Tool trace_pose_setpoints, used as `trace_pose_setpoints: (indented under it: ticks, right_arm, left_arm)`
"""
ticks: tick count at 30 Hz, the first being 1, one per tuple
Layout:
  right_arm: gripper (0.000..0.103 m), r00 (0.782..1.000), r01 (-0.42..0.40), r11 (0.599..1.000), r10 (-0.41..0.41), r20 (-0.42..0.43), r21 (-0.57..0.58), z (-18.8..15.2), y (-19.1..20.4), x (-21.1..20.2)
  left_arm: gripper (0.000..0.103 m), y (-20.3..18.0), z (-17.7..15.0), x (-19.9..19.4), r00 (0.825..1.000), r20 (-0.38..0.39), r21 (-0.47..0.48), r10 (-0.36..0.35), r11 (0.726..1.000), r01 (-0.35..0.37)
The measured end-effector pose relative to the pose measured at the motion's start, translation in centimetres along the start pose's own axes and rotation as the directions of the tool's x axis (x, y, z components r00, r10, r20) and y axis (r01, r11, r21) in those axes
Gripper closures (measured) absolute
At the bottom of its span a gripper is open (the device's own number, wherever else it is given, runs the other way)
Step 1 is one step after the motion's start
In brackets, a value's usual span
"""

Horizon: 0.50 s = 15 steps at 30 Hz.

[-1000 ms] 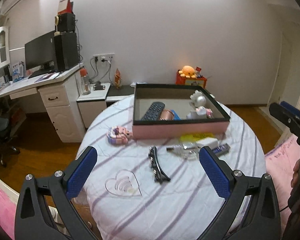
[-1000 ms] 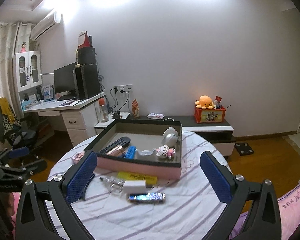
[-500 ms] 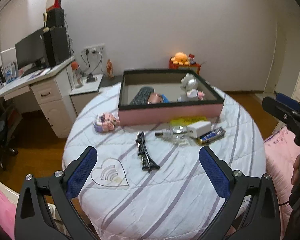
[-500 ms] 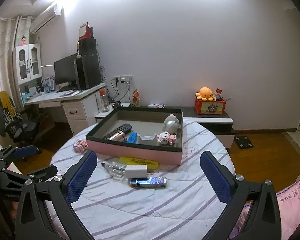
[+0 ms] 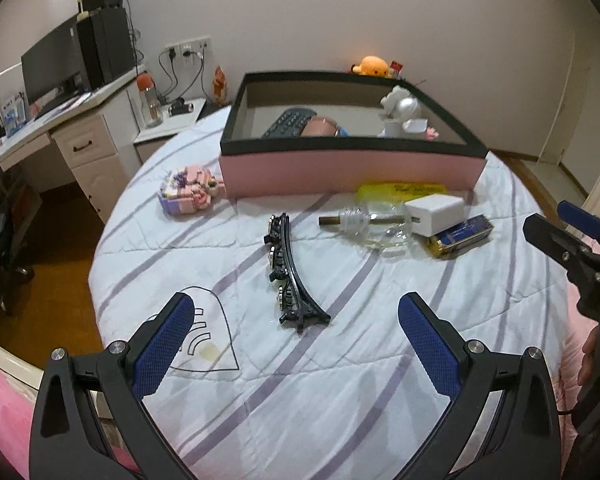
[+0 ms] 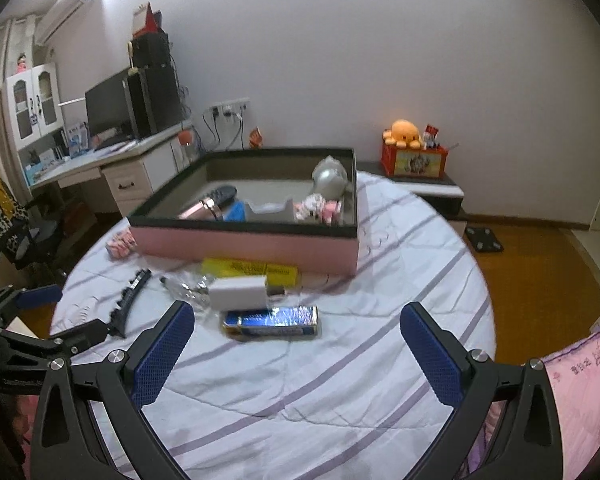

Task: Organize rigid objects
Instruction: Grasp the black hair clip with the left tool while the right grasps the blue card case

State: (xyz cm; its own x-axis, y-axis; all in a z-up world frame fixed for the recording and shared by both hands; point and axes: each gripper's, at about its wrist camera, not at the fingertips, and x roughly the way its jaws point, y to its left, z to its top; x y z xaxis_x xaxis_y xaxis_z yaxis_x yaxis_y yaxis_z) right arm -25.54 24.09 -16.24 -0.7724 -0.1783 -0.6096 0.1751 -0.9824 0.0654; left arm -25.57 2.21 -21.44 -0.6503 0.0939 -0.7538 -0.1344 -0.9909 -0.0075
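A pink box with a black rim (image 5: pixel 352 166) (image 6: pixel 244 240) stands at the far side of a round striped table and holds a remote, a pink cylinder and small toys. In front of it lie a black hair clip (image 5: pixel 290 272) (image 6: pixel 130 294), a clear glass bottle (image 5: pixel 364 226), a white charger (image 5: pixel 434 214) (image 6: pixel 238 292), a blue-and-gold battery pack (image 5: pixel 460 236) (image 6: pixel 272 320), a yellow packet (image 6: pixel 250 268) and a pink block toy (image 5: pixel 190 194). My left gripper (image 5: pixel 296 332) is open just short of the hair clip. My right gripper (image 6: pixel 296 340) is open near the battery pack.
A heart-shaped clear coaster (image 5: pixel 204 332) lies at the table's front left. A desk with a monitor (image 5: pixel 52 68) stands to the left. A low cabinet with an orange plush (image 6: pixel 406 134) is behind the table. Pink bedding (image 6: pixel 580 396) lies at the right.
Both grippers have moved forward and lower toward the table. The hair clip now sits close ahead of the left gripper and the battery pack close ahead of the right.
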Motion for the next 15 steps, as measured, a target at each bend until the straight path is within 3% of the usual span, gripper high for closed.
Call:
trace_pose_setpoints:
  ticks: [12, 13, 15]
  right_arm:
    - [0.000, 0.995, -0.019, 1.000, 0.020, -0.101, 0.004, -1.1, -0.1, 4.3]
    - [0.000, 0.994, -0.022, 1.000, 0.022, -0.106, 0.002, -1.1, -0.1, 4.5]
    - [0.000, 0.992, -0.027, 1.000, 0.026, -0.123, -0.002, -1.2, 0.1, 5.0]
  left_arm:
    - [0.001, 1.1, 0.3, 3.8, 0.998, -0.055, -0.019, 0.020, 1.000, -0.021]
    - [0.003, 1.1, 0.4, 3.9, 0.998, -0.053, -0.023, 0.019, 1.000, -0.020]
    - [0.020, 1.2, 0.6, 4.1, 0.998, -0.054, -0.031, 0.027, 0.999, -0.029]
